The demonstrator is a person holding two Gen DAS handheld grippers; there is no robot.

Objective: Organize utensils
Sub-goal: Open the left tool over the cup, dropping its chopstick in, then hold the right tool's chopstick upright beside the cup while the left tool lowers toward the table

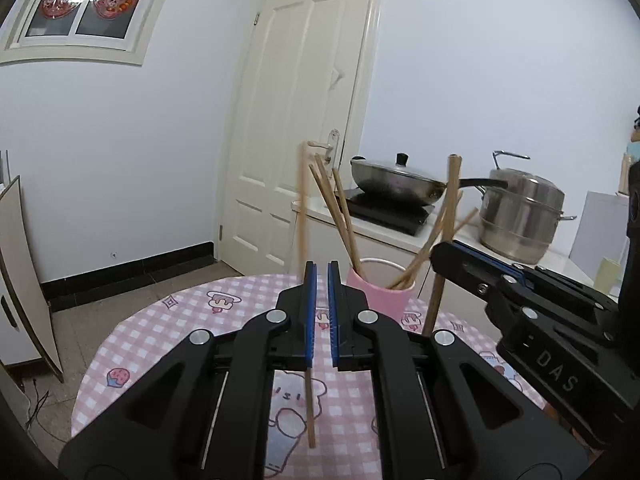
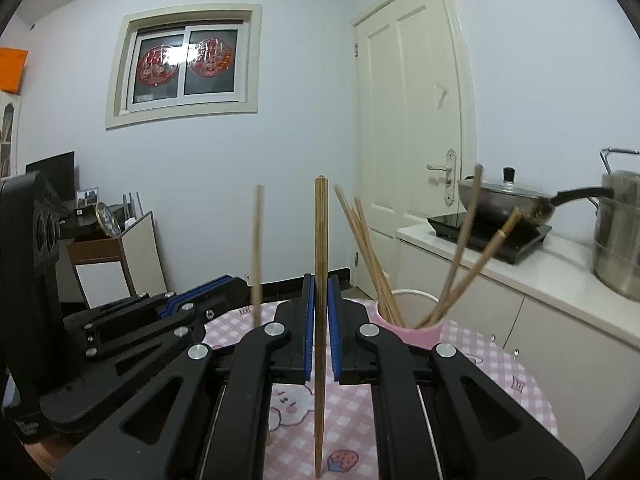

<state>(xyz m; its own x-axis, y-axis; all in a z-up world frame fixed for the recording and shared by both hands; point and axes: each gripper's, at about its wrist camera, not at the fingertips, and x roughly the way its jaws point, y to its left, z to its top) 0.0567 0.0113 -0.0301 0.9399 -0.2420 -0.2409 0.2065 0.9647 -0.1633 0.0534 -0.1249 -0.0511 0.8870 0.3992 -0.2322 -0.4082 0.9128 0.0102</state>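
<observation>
Both grippers hold one wooden chopstick each, upright above the round desk (image 1: pixel 160 320) with its pink checked cartoon cloth. Left gripper (image 1: pixel 322 312) has its blue-padded jaws nearly together, a blurred thin chopstick (image 1: pixel 304 240) pinched against the left pad. Right gripper (image 2: pixel 321 320) clamps a ridged brown chopstick (image 2: pixel 320 240) between narrow jaws. Just beyond stands a pink cylindrical cup (image 2: pixel 416 332) with several more chopsticks (image 2: pixel 368 252) leaning in it.
</observation>
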